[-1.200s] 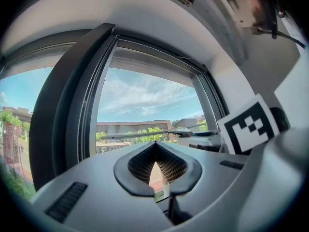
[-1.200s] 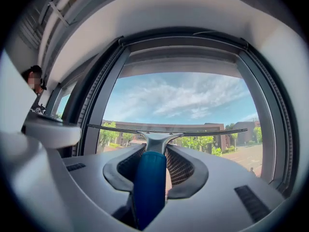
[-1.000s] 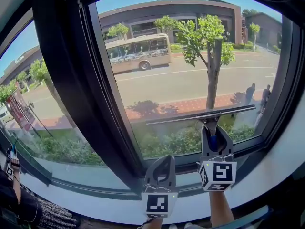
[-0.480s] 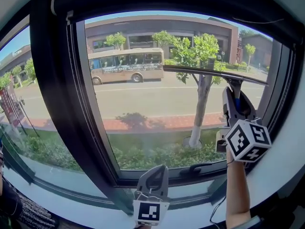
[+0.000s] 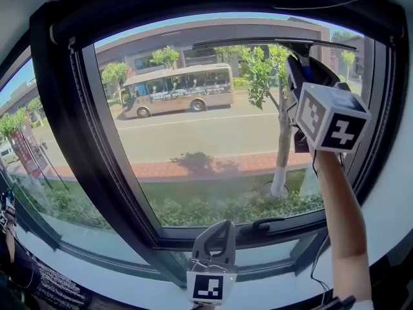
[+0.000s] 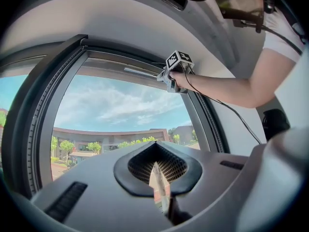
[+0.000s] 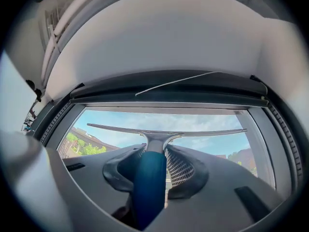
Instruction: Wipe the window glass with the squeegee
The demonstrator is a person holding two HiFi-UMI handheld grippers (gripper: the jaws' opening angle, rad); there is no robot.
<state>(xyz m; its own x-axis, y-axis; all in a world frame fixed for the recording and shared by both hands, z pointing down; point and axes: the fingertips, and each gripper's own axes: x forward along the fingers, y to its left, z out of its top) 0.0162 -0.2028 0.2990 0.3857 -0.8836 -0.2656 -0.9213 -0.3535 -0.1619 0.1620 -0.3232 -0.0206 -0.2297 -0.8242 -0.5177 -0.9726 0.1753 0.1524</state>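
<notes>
The squeegee's long blade [image 5: 271,44] lies across the top of the window glass [image 5: 206,141], just under the upper frame. My right gripper [image 5: 303,70] is raised high at the right and shut on the squeegee's blue handle [image 7: 149,182]. In the right gripper view the blade [image 7: 164,132] spans the pane beyond the jaws of the right gripper [image 7: 157,166]. My left gripper [image 5: 218,231] hangs low by the bottom frame, shut and holding nothing. The left gripper view looks past the left gripper [image 6: 157,168] and up at the right gripper's marker cube [image 6: 177,61].
A thick dark mullion [image 5: 84,147] separates this pane from another at the left. A latch handle [image 5: 268,223] sits on the bottom frame above the white sill [image 5: 129,283]. A cable [image 5: 314,263] hangs along the right arm. Outside are a bus and trees.
The right gripper has carried the squeegee from the lower part of the glass up to the top edge. The left gripper stayed low near the bottom frame.
</notes>
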